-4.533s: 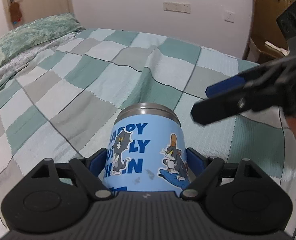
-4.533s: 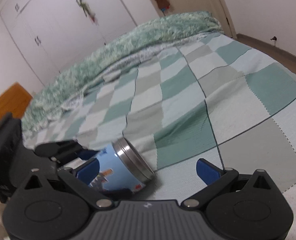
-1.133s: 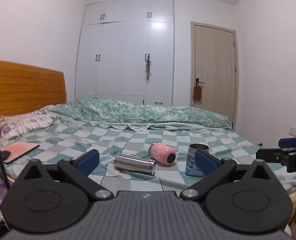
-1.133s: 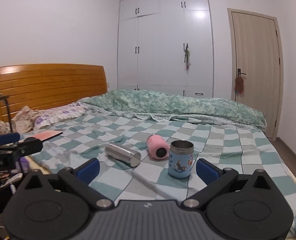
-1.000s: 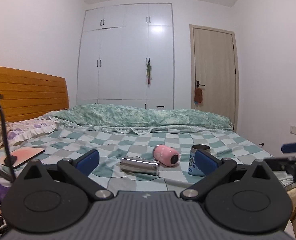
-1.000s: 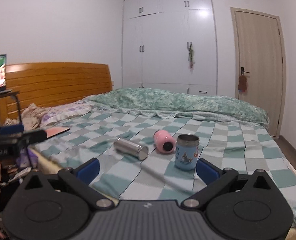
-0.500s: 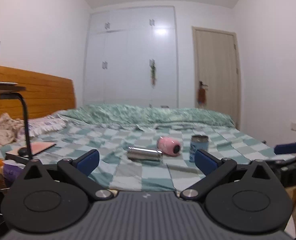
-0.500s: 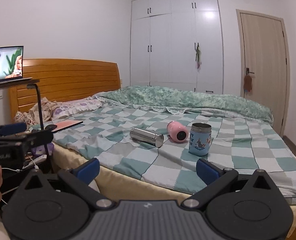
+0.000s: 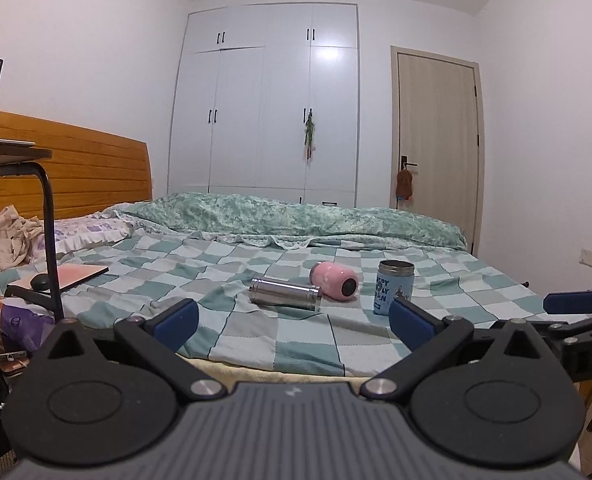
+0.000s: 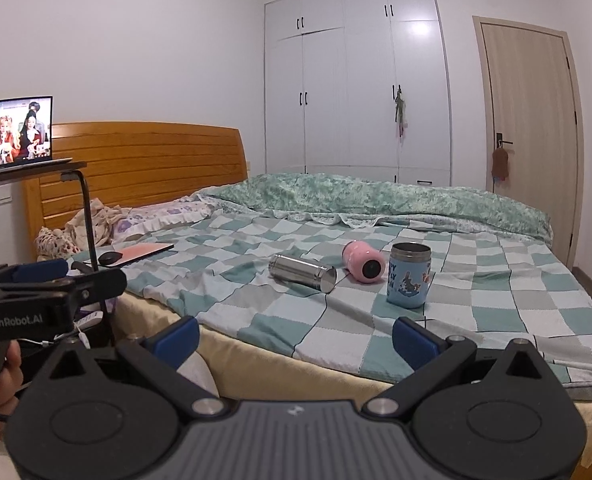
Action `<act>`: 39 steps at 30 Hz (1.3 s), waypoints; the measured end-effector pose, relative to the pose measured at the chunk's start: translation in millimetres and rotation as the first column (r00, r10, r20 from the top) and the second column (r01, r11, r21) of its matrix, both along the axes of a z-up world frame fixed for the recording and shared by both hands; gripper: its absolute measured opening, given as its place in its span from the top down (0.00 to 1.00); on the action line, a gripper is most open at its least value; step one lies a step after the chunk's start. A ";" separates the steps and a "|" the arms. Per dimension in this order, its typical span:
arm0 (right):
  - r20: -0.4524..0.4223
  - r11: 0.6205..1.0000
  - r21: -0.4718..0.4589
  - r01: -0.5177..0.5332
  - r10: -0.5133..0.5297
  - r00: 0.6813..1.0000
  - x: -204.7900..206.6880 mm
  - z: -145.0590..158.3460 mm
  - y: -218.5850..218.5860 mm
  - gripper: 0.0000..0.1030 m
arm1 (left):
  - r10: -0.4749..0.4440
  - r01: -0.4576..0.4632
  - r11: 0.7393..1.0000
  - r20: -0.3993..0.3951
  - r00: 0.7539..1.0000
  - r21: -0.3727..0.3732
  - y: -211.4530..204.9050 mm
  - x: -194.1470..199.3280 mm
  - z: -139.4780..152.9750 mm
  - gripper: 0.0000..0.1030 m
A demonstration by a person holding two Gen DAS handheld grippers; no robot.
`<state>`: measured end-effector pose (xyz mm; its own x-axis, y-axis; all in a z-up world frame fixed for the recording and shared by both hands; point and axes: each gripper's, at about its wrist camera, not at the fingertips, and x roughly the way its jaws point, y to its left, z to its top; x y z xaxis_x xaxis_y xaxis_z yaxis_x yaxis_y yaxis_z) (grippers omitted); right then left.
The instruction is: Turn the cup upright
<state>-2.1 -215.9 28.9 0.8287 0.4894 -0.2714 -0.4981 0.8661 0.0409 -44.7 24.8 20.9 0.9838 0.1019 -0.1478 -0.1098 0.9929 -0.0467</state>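
Observation:
The blue cartoon cup [image 9: 393, 288] [image 10: 409, 275] stands upright on the checked bedspread, steel rim up. A pink cup [image 9: 334, 281] [image 10: 363, 261] and a steel cup [image 9: 285, 293] [image 10: 302, 272] lie on their sides to its left. My left gripper [image 9: 292, 320] is open and empty, well back from the bed. My right gripper [image 10: 295, 340] is open and empty, also back beyond the bed's near edge. The right gripper shows at the right edge of the left wrist view [image 9: 572, 304]; the left one at the left edge of the right wrist view [image 10: 48, 280].
A bedside stand [image 10: 86, 216] carries a laptop [image 10: 14, 132] at the left. A pink notebook and mouse [image 10: 136, 254] lie on the bed near the pillows. A folded green duvet [image 10: 396, 196] lies across the far side. Wardrobe and door stand behind.
Both grippers have pulled farther back from the bed. The blue cup, held on its side 4.5 s ago, stands upright and free.

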 end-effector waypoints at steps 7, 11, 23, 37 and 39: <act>-0.006 1.000 0.002 0.002 -0.002 1.000 1.2 -0.6 0.4 0.00 | 0.005 -0.005 1.000 -0.004 1.000 -0.008 0.8 2.2 -0.5 0.00; -0.006 1.000 0.004 0.002 -0.001 1.000 0.7 -1.2 0.0 0.00 | 0.007 -0.007 1.000 -0.003 1.000 -0.010 0.6 2.2 -1.0 0.00; -0.010 1.000 0.004 0.000 0.000 1.000 1.3 -1.1 1.1 0.00 | 0.009 -0.009 1.000 -0.007 1.000 -0.016 0.4 4.8 0.6 0.00; -0.007 1.000 -0.003 -0.018 0.018 1.000 1.7 -0.1 6.7 0.00 | 0.018 -0.019 0.999 -0.009 1.000 -0.028 1.6 8.3 0.6 0.00; -0.007 1.000 -0.003 -0.018 0.018 1.000 1.9 -0.1 7.4 0.00 | 0.016 -0.016 1.000 -0.007 1.000 -0.026 1.3 8.3 -0.4 0.00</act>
<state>-0.2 -208.5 28.8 0.8180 0.5030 -0.2791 -0.5129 0.8574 0.0419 -36.4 26.1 20.5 0.9810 0.1135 -0.1574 -0.1261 0.9894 -0.0721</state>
